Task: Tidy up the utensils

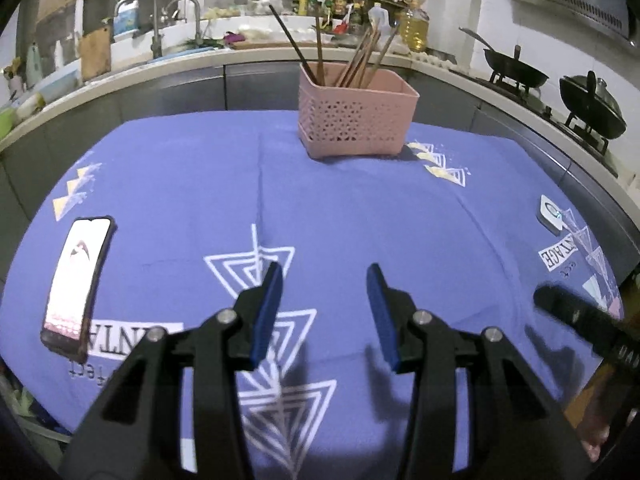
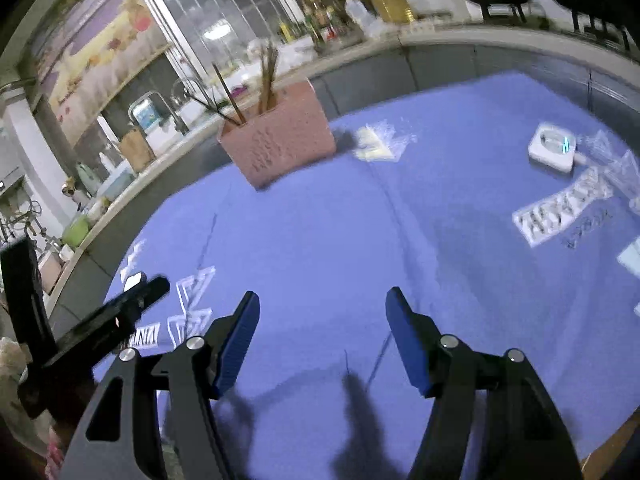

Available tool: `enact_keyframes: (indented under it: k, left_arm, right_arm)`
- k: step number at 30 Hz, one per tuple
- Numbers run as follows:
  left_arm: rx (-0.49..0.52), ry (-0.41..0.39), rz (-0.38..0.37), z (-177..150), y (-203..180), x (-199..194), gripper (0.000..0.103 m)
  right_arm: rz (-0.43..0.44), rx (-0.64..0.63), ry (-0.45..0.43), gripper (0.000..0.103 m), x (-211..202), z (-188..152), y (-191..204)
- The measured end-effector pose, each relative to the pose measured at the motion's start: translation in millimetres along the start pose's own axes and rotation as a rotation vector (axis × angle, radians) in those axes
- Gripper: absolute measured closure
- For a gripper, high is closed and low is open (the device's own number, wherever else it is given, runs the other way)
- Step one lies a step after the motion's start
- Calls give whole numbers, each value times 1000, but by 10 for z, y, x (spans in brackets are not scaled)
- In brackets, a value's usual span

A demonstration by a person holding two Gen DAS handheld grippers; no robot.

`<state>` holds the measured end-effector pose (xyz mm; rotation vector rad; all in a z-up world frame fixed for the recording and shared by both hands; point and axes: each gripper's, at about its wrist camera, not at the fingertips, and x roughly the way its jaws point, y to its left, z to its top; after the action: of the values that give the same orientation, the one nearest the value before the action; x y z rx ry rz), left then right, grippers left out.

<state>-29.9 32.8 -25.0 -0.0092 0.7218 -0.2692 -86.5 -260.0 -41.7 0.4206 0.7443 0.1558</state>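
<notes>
Both grippers hover over the blue tablecloth (image 1: 360,208), angled downward toward it. Left gripper (image 1: 324,276): the two blue pads (image 1: 266,312) stand apart with only cloth visible between them; nothing is held. Right gripper (image 2: 320,300): its pads (image 2: 236,344) are spread wider, likewise with nothing between them. In the right wrist view, the left gripper's black body appears at the lower left; in the left wrist view, a black part of the right gripper shows at the right edge.

Item count on the table:
- One pink perforated basket (image 1: 356,120), upright at the far side of the cloth, well apart from both grippers.
- Chopsticks (image 1: 360,60), roughly seven, standing tilted inside the basket; exact number cannot be confirmed.
- One phone (image 1: 76,284), screen lit, lying at the left.
- One small white device (image 2: 554,152) at the right.
</notes>
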Motion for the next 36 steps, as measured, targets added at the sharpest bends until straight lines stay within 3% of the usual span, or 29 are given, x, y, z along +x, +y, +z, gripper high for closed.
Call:
enact_keyframes:
  k: [3, 8, 15, 20, 36]
  left_arm:
    - [20, 6, -38, 90, -117, 122, 61]
    - [220, 27, -177, 327, -798, 441, 61]
    - [451, -9, -344, 417, -1735, 564, 61]
    - [459, 13, -442, 301, -2111, 554, 61]
    - [418, 24, -409, 260, -2030, 524, 61]
  right_arm:
    - [-24, 18, 10, 37, -13, 7, -98]
    - [-134, 29, -81, 37, -330, -17, -277]
    - [-228, 249, -145, 37, -777, -486, -667]
    - [-309, 298, -130, 37, -869, -588, -870]
    - [-271, 302, -95, 39, -800, -590, -1048]
